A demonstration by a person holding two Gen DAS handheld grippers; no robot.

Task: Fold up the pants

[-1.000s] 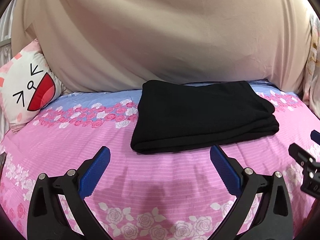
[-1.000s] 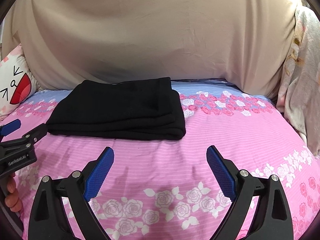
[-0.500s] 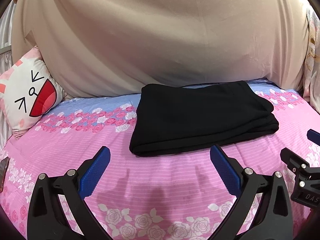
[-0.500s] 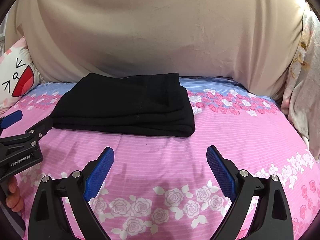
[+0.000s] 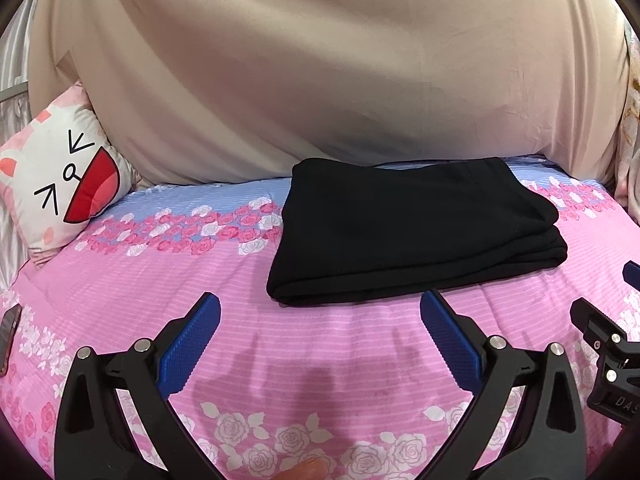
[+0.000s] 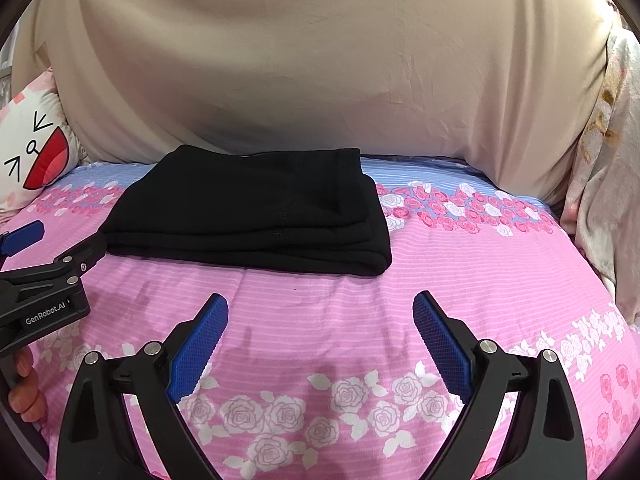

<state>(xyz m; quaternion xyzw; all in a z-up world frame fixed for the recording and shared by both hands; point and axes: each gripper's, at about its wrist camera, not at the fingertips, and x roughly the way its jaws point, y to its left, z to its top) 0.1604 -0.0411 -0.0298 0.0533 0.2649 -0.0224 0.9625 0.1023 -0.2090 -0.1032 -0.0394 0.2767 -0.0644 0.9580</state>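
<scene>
The black pants (image 5: 412, 232) lie folded into a compact layered rectangle on the bed (image 5: 320, 340), toward its far side, close to the beige cloth (image 5: 320, 80) draped behind. Stacked layers show along the near and right edges; the bundle looks square and settled.

The left tool (image 5: 320, 320) sits released, its blue pads spread wide and grasping nothing, well short of the near edge of the pants. The right tool (image 6: 320, 316) is likewise released and empty, facing the near right corner of the bundle. Neither touches the fabric.

A cartoon pillow (image 5: 60, 184) rests at the left, apart from the pants.

Judgement: folding appears complete or at its last step. Any further move calls only for a check of the edges, or one more fold taken from the near hem with both tools pinching together
</scene>
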